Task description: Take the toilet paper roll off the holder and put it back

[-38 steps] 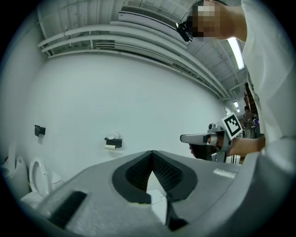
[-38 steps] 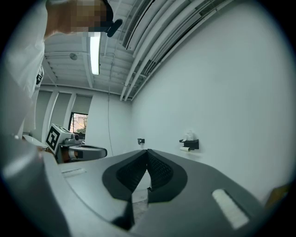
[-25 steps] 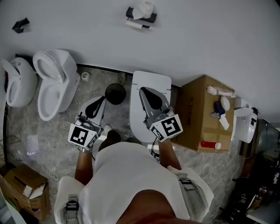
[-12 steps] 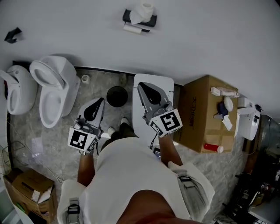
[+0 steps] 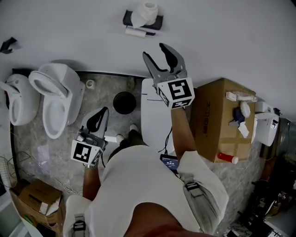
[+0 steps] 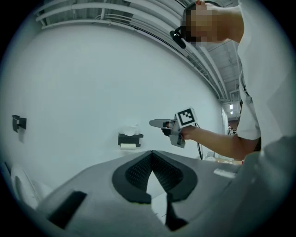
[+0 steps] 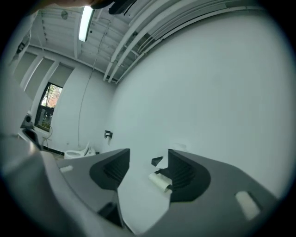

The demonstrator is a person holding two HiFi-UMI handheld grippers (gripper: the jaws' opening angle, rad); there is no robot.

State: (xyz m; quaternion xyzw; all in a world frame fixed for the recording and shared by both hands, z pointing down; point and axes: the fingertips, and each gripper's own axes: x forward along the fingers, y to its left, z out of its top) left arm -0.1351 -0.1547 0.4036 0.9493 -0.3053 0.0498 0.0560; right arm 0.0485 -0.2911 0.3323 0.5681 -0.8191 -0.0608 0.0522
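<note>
The black toilet paper holder (image 5: 142,20) is fixed to the white wall, with loose white paper (image 5: 144,12) on top and a white roll (image 5: 135,32) beneath it. My right gripper (image 5: 162,54) is raised toward the wall, a little below and right of the holder. Its jaws are opening and nothing is between them. In the right gripper view the roll (image 7: 160,181) and holder (image 7: 157,161) show through the gap of the right gripper (image 7: 149,155), still far off. My left gripper (image 5: 95,121) hangs low over the floor, shut and empty. The left gripper view shows the left gripper (image 6: 151,152), the holder (image 6: 129,139) and the right gripper (image 6: 159,123).
Two white toilets (image 5: 58,95) (image 5: 18,99) stand at the left, with a black bin (image 5: 124,102) beside them. A white toilet (image 5: 155,115) is under my right arm. A cardboard box (image 5: 217,120) carries small items at the right. Another box (image 5: 34,201) sits lower left.
My right gripper has risen from over the white toilet up toward the wall holder, and its jaws have parted. The left gripper has stayed low and shut.
</note>
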